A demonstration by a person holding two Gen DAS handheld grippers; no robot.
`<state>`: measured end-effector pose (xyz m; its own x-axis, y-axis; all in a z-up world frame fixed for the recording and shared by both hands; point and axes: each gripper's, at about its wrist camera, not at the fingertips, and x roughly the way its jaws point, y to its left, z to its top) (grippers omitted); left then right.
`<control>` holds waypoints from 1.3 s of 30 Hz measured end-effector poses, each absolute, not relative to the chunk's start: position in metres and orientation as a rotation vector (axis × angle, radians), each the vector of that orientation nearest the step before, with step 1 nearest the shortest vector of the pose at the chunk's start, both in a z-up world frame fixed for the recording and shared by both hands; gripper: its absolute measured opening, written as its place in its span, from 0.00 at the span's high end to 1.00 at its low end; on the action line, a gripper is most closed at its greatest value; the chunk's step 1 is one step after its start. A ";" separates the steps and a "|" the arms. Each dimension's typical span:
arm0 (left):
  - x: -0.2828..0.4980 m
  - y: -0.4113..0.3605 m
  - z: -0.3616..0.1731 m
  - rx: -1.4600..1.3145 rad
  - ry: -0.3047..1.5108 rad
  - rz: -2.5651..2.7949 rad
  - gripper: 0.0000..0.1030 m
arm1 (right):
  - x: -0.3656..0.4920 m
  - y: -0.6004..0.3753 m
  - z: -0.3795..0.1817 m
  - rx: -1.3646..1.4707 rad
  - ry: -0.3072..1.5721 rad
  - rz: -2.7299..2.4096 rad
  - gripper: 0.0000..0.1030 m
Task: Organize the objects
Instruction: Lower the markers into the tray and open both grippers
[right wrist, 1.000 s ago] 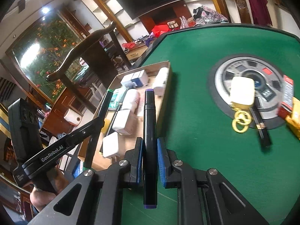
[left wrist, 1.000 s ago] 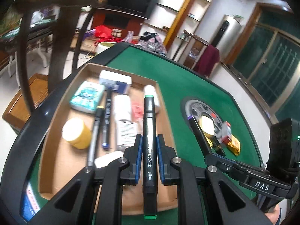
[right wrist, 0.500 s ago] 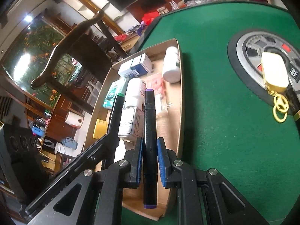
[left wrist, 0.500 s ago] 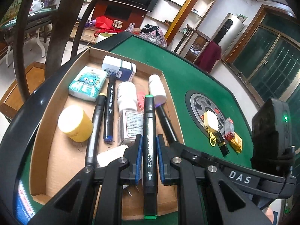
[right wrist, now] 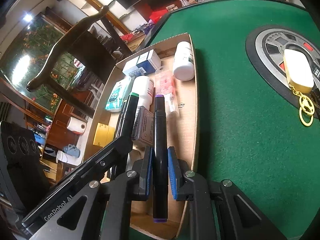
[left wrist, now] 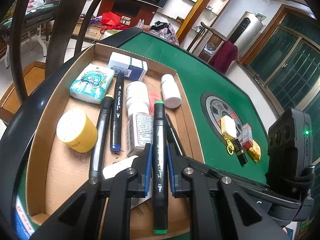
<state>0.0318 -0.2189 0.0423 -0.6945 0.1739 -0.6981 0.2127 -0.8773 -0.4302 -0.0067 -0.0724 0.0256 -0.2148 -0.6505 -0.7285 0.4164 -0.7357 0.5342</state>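
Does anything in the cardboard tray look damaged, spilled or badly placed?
Nothing looks damaged or spilled. The cardboard tray is crowded: two white bottles lie on their sides and the markers lie loose among the boxes.

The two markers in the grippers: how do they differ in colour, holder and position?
The green-capped marker has green end caps; the purple-capped marker has purple ones. The left gripper is shut on the green one, the right gripper on the purple one. In the right wrist view the green one sits to the left, nearer the tissue pack. Both are black-bodied, clamped lengthwise over the cardboard box.
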 end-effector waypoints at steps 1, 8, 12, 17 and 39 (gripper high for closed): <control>0.032 -0.219 0.042 1.220 0.771 -2.764 0.86 | -0.007 -0.074 0.026 1.357 -0.274 -2.002 0.83; 0.031 -0.221 0.039 1.239 0.784 -2.757 0.86 | -0.005 -0.077 0.028 1.343 -0.227 -2.027 0.81; 0.031 -0.221 0.037 1.248 0.790 -2.755 0.86 | -0.004 -0.079 0.028 1.344 -0.218 -2.020 0.81; 0.033 -0.218 0.038 1.252 0.787 -2.760 0.86 | -0.001 -0.077 0.032 1.326 -0.213 -2.030 0.81; 0.034 -0.191 0.055 1.262 0.682 -2.805 0.84 | -0.011 0.010 0.061 1.206 -0.376 -2.097 0.78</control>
<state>0.0342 -0.1910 0.0550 -0.6791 0.1810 -0.7114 0.1660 -0.9062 -0.3889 -0.0106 0.0095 0.0614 -0.3395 -0.6817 -0.6480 0.4137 -0.7270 0.5480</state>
